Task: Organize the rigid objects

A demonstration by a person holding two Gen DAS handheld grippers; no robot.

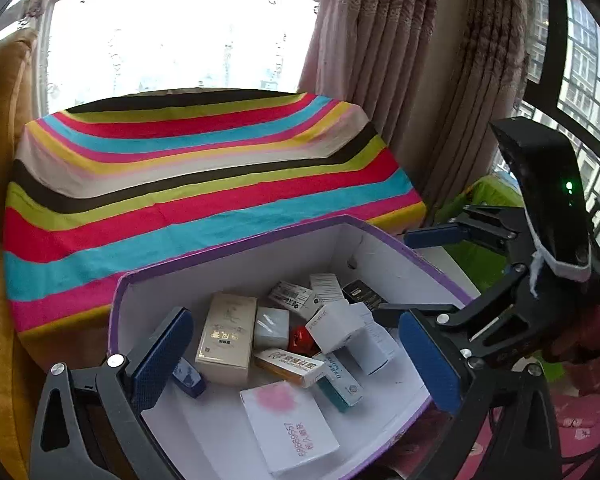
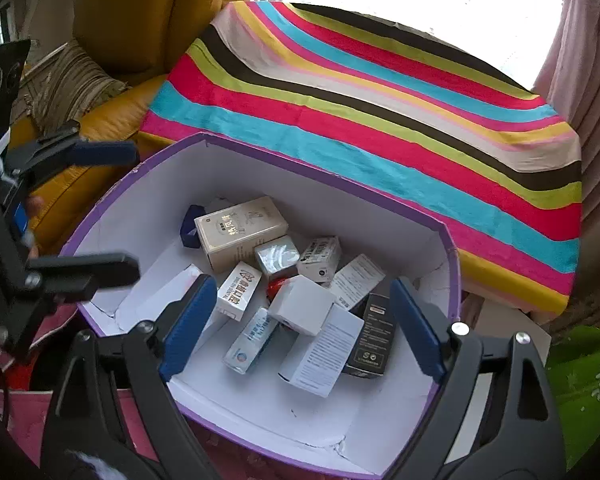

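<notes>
A purple-rimmed white box (image 1: 236, 240) (image 2: 328, 184) holds several small cartons: a tall beige carton (image 1: 226, 338) (image 2: 240, 232), a white cube carton (image 1: 334, 326) (image 2: 302, 304), a black carton (image 2: 374, 336), a white carton with a pink mark (image 1: 288, 424). My left gripper (image 1: 296, 364) is open and empty above the box's near side. My right gripper (image 2: 300, 328) is open and empty above the cartons. Each gripper shows in the other's view, the right one in the left wrist view (image 1: 424, 280) and the left one in the right wrist view (image 2: 116, 208).
A table under a striped cloth (image 1: 204, 176) (image 2: 380, 120) stands behind the box. A yellow sofa (image 2: 148, 20) is at the left, curtains (image 1: 400, 60) and a window at the back. A green item (image 1: 484, 216) lies at the right.
</notes>
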